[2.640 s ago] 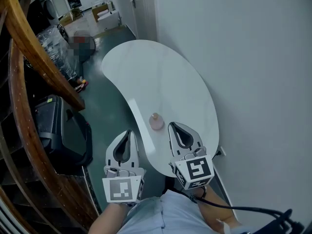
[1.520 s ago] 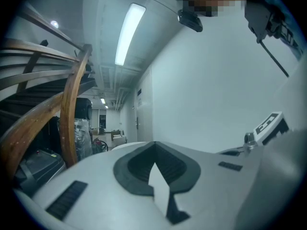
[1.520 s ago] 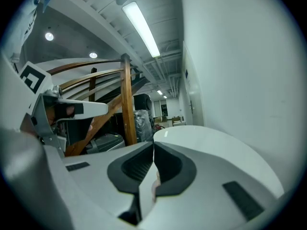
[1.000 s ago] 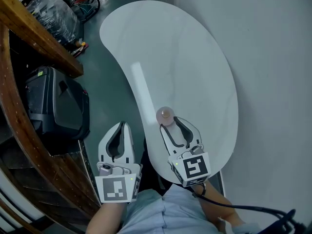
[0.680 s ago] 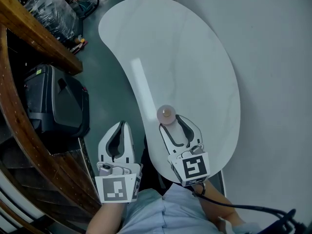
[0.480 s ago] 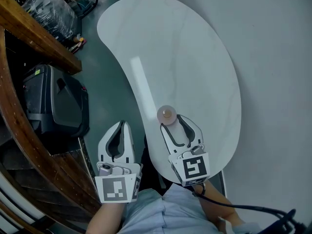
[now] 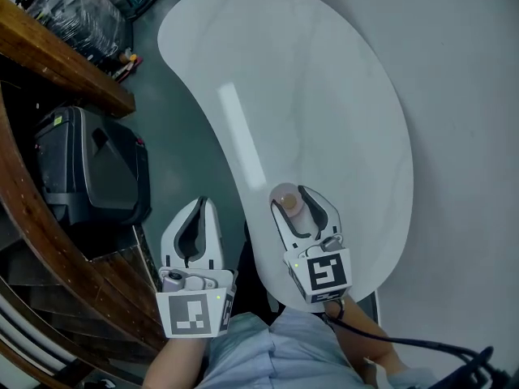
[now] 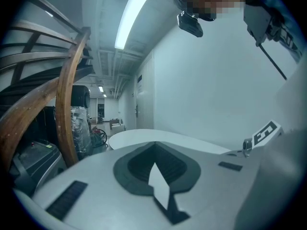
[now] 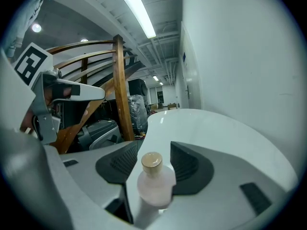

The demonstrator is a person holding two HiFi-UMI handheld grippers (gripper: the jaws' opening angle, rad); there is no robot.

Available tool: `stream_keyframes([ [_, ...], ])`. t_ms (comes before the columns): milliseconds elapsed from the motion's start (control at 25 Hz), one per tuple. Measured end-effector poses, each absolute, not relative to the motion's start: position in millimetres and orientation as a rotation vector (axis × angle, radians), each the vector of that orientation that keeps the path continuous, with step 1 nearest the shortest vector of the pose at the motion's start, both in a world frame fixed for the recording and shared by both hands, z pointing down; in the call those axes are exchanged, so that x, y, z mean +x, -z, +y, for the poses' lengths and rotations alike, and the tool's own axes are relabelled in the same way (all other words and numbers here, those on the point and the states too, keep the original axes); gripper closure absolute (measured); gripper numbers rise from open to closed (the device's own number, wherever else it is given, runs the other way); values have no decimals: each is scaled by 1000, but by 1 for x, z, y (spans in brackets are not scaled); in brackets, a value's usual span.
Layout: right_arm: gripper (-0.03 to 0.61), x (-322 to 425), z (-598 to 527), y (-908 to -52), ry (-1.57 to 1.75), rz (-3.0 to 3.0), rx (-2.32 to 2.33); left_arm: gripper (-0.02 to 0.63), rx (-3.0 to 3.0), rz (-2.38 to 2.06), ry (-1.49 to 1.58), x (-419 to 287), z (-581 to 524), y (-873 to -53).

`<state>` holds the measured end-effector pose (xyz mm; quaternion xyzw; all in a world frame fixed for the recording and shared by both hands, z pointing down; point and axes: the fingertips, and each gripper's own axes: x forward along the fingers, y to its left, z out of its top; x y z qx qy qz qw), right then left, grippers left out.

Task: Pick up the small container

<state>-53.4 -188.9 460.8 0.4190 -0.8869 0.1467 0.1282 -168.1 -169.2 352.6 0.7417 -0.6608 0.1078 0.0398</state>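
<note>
Pale wall (image 7: 462, 136) on one side, dark floor (image 7: 186, 160) on the other, and a white kidney-shaped bench (image 7: 324, 96) is sitting in between with basically nothing on it except the small container (image 7: 285, 200). It's standing upright at the near end of the bench, pretty near the edge on the floor side. The right claw (image 7: 294, 199) is sitting flat on the bench with its jaws spread apart and straddling the container, which is closer to the left jaw than the right. From the right gripper view I'm not seeing the pads pressing on it, so I'm calling that claw open around the container rather than gripping it. The left claw (image 7: 200, 203) is hanging off the bench over the floor, jaws closed together with nothing in them, not doing anything useful. As for how the little thing is going to handle, it's looking like a pale pinkish bottle with a round, smooth body and a tan cap (image 9: 152, 161). I'm guessing it's light, fairly stiff, a bit slippery and easy to tip. I'd be closing on the widest part of the body, below the cap, not on the narrow neck where it could pivot or pop out. Squeezing gently and evenly seems smart, since an off-centre pinch could be nudging it toward that edge.
</note>
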Motion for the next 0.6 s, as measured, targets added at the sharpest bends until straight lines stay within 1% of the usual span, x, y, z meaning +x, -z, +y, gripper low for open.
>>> stream_keyframes([
  [600,373,-63,-198,-487,-452,-2527,1189,615,2246,-1992,-379,-181,-189,-369],
])
